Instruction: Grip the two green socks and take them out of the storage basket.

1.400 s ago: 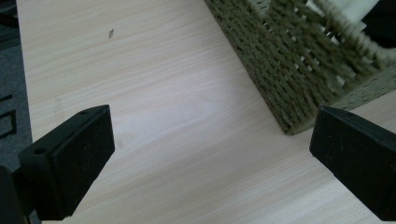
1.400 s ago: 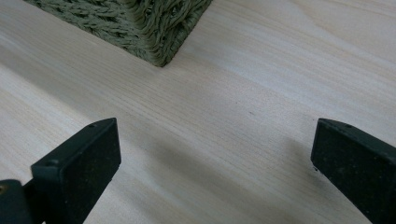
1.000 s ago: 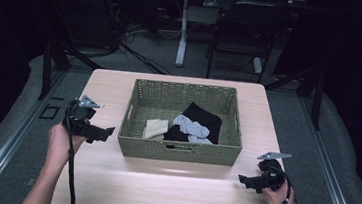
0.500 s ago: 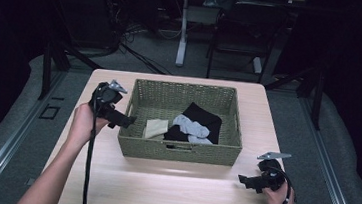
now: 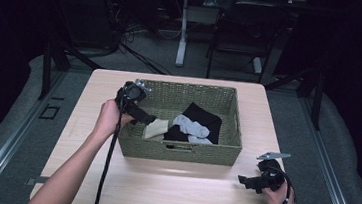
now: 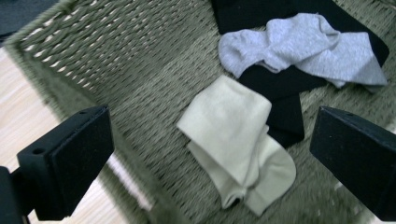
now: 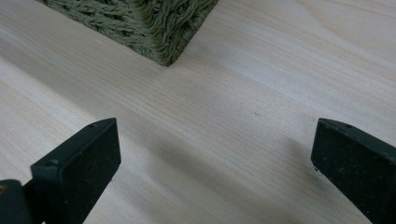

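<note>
Over the basket's (image 5: 179, 151) left edge, the left gripper (image 5: 143, 115) hangs with jaws spread; the cream sock (image 6: 238, 140) lies just ahead, lengthwise between them. Right gripper (image 5: 247, 181) idles, spread, near the table's (image 5: 161, 185) front-right corner.

Light falls from above onto my table (image 5: 160, 190) while the room at the frame's top stays dark, and my jaws blur softly at the lower corners.

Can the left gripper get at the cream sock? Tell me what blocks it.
Probably yes. The left gripper hangs open over the basket, jaws either side of the cream sock, which lies uncovered on the black cloth's edge.
</note>
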Motion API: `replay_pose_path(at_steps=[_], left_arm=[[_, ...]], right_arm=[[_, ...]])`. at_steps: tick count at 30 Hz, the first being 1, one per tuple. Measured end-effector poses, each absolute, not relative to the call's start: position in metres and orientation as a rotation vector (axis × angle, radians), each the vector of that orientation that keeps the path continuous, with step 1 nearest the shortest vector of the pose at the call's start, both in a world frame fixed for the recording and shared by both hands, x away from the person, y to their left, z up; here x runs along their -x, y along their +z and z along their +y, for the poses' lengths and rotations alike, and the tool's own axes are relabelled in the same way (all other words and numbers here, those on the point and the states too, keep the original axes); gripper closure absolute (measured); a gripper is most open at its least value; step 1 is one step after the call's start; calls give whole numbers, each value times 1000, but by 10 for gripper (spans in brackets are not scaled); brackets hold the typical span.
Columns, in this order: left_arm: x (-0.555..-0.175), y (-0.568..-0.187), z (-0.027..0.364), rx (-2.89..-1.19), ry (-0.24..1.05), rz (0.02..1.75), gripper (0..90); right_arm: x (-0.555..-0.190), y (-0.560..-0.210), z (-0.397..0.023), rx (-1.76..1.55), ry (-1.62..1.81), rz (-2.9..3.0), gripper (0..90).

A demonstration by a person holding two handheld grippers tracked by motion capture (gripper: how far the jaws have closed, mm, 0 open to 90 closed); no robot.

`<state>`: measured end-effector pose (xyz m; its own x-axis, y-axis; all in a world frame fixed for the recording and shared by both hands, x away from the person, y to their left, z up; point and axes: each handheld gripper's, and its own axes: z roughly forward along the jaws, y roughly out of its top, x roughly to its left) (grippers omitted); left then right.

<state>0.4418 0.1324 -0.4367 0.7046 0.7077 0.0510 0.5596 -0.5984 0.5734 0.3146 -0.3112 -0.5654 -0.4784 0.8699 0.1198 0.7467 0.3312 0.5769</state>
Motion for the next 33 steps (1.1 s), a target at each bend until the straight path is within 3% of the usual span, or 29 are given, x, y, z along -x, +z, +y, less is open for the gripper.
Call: replay_pose_path(at_steps=[33], left_arm=[[-470,-497,77,-2530,294,921,26]], right_arm=[[-315,-566,-310,-1466,858,2396,7]])
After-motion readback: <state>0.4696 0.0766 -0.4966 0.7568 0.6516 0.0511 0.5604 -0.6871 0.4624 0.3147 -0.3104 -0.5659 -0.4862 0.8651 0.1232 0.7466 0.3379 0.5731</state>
